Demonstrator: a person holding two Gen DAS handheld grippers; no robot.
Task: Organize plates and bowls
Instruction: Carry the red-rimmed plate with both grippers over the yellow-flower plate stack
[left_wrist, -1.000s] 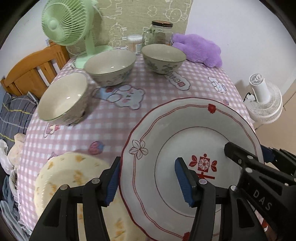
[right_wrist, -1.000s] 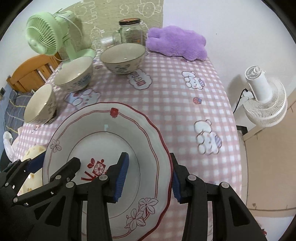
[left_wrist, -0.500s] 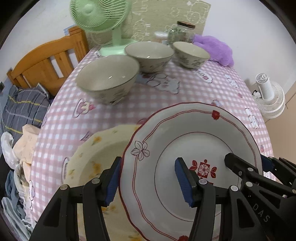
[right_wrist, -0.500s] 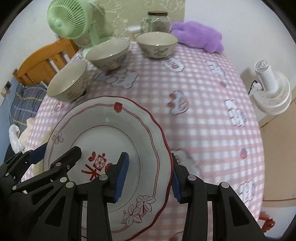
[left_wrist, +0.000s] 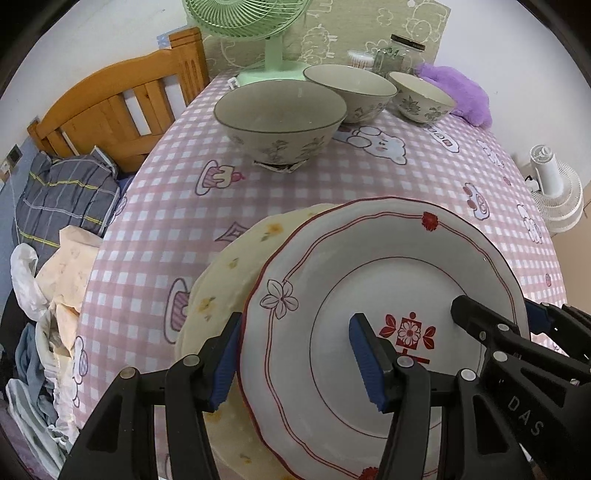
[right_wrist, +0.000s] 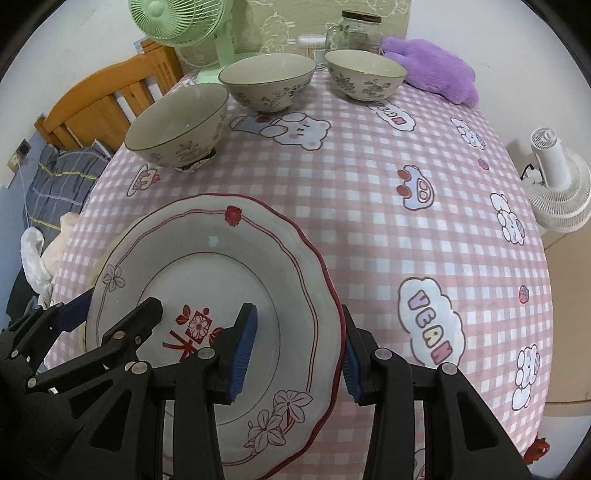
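A white plate with red trim (left_wrist: 388, 273) (right_wrist: 218, 273) is held by both grippers. My left gripper (left_wrist: 299, 358) is shut on its left rim, and my right gripper (right_wrist: 295, 350) is shut on its right rim. The plate hovers partly over a yellow flowered plate (left_wrist: 236, 266) that lies on the pink checked tablecloth; only a sliver of the yellow plate (right_wrist: 110, 243) shows in the right wrist view. Three floral bowls (left_wrist: 280, 114) (left_wrist: 349, 90) (left_wrist: 421, 96) stand further back, also in the right wrist view (right_wrist: 177, 125) (right_wrist: 267, 85) (right_wrist: 364, 77).
A green fan (left_wrist: 266, 33), a glass jar (right_wrist: 360, 31) and a purple plush (right_wrist: 432, 66) stand at the back of the table. A wooden bed frame (left_wrist: 110, 107) with clothes is to the left. A white floor fan (right_wrist: 557, 181) is to the right.
Both grippers have carried the red-trim plate leftward, so it now overlaps the yellow plate. The bowls appear closer and more central in the left wrist view.
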